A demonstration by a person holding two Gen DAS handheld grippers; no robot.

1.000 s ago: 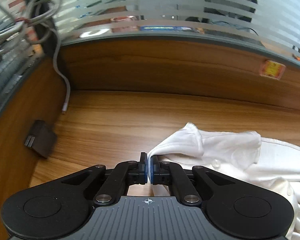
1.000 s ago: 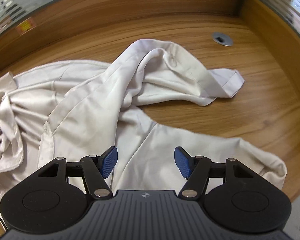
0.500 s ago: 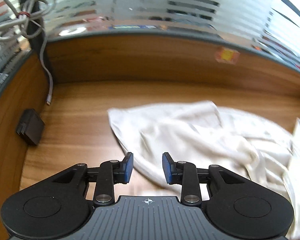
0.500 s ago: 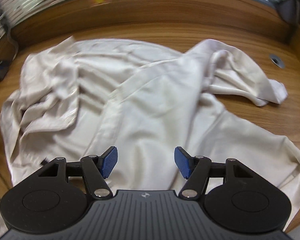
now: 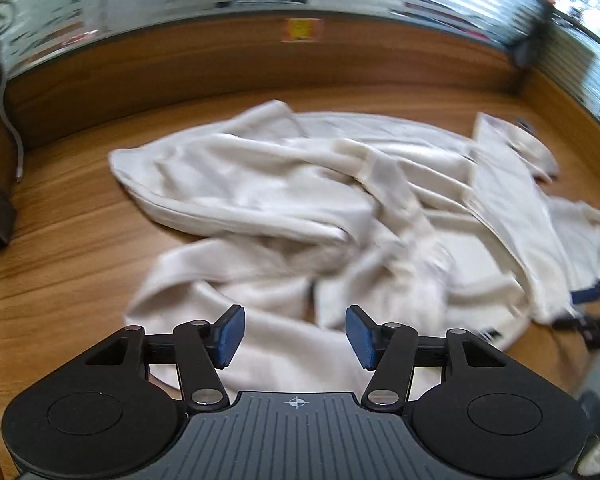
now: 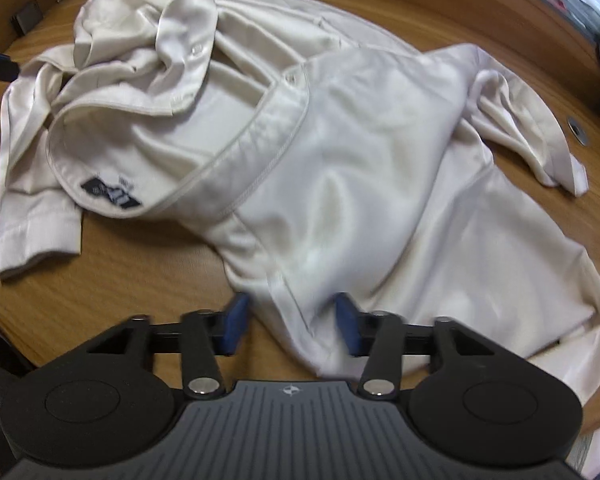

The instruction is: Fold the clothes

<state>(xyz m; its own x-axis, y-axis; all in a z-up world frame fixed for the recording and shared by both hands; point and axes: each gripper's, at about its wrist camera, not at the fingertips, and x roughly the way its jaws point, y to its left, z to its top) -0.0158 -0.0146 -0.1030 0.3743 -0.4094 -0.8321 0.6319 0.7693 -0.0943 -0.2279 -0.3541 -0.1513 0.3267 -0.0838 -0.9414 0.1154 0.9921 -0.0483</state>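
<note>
Shirt [image 6: 340, 152]: light, limp, slick, so pinch seams, not flat cloth. Right gripper [image 6: 288, 322] closing on near hem fold, pads not touching yet. Left gripper [image 5: 292, 336] opening, empty.

Cream-white shirt [image 6: 372, 168] with navy label [image 6: 112, 196] on brown wood-grain table [image 6: 112, 276].

The shirt [image 6: 340, 168] lies crumpled across the desk [image 6: 112, 280], filling mid-frame. Its label [image 6: 110, 196] sits left of centre. A cable hole [image 6: 577, 130] lies at the right edge, beyond the sleeve [image 6: 532, 128].
</note>
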